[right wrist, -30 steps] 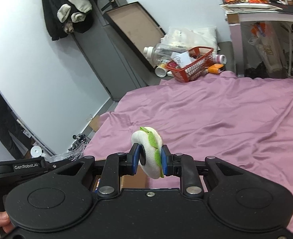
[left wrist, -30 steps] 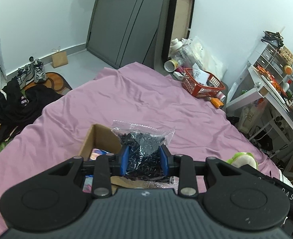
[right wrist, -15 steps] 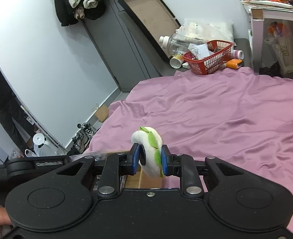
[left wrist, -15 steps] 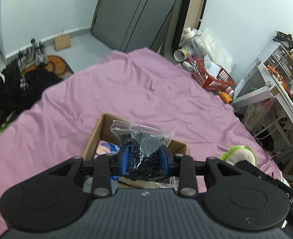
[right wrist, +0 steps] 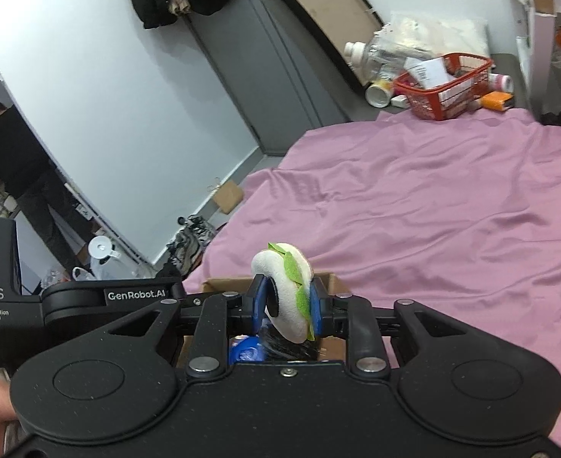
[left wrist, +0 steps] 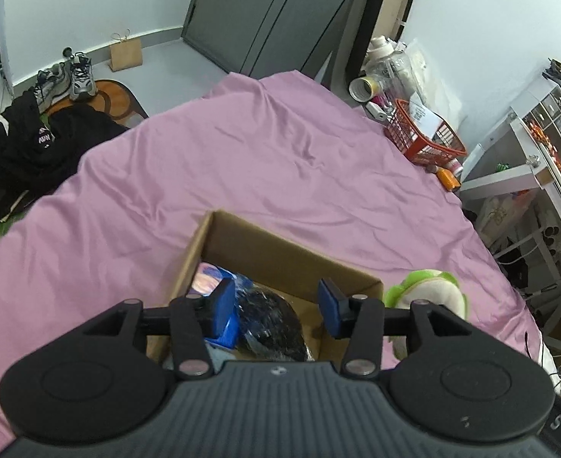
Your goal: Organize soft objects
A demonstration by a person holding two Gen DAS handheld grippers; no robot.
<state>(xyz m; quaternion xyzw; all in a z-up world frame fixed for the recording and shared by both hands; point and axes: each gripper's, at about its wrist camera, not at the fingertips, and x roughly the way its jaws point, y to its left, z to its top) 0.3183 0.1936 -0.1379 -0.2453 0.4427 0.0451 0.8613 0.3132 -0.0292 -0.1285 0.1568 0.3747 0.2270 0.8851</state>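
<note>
An open cardboard box sits on the pink bedsheet. My left gripper hangs open just above it, nothing between its blue pads. Below it inside the box lies a clear bag of dark pieces, beside a blue packet and a pink item. My right gripper is shut on a white and green plush toy, held over the box. The same plush toy shows at the right in the left wrist view.
A red basket with bottles and clutter stands on the floor past the bed's far corner. Dark clothes and shoes lie on the floor at left. A white desk stands at right. A person stands far left.
My left gripper has opened and let go of the bag of dark pieces, which now lies in the box. The right gripper has carried the plush toy closer over the box.
</note>
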